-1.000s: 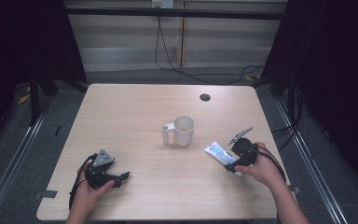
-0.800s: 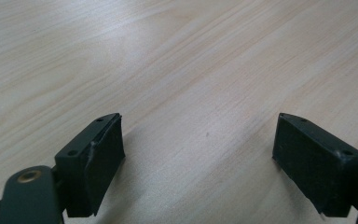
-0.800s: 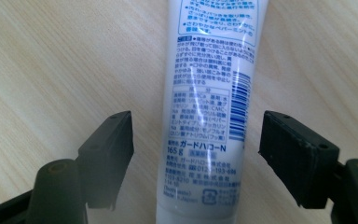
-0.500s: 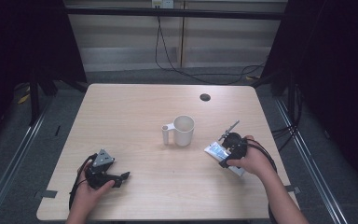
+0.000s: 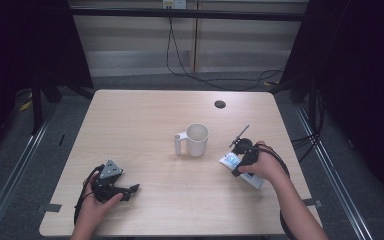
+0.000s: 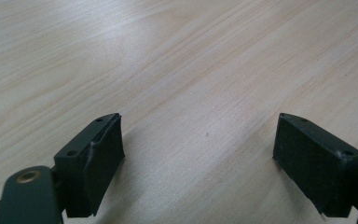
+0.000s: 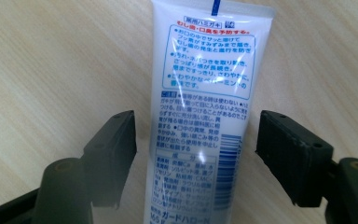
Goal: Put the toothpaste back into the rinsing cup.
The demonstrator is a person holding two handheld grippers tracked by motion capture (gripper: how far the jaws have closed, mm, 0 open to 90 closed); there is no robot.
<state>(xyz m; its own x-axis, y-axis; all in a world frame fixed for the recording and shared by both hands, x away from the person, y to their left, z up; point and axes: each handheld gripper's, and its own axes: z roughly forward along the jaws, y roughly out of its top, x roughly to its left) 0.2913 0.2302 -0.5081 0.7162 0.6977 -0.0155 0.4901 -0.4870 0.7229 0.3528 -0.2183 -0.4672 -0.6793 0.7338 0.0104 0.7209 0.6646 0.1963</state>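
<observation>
Right gripper (image 5: pixel 236 159) is straddling the tube (image 7: pixel 203 116), which is lying flat on the worktop (image 5: pixel 145 125) just right of the mug (image 5: pixel 194 139), toward the person's side. Fingers (image 7: pixel 114 149) are sitting either side of the tube with a gap on both sides, so not gripping yet; they have just been closing in, with the tube between them. Step in hand looks like the grasp approach on the tube. Next move, as I read it: keep closing until both pads are pressing the tube body squarely, then lift. The tube is soft and lying slightly off-centre toward the left finger, so one pad is likely touching first and nudging it; centring beforehand should help. Left gripper (image 5: pixel 111 187) is resting on the worktop well left of the mug, near the front edge, fingers (image 6: pixel 93 163) wide open over bare wood, nothing between them.
</observation>
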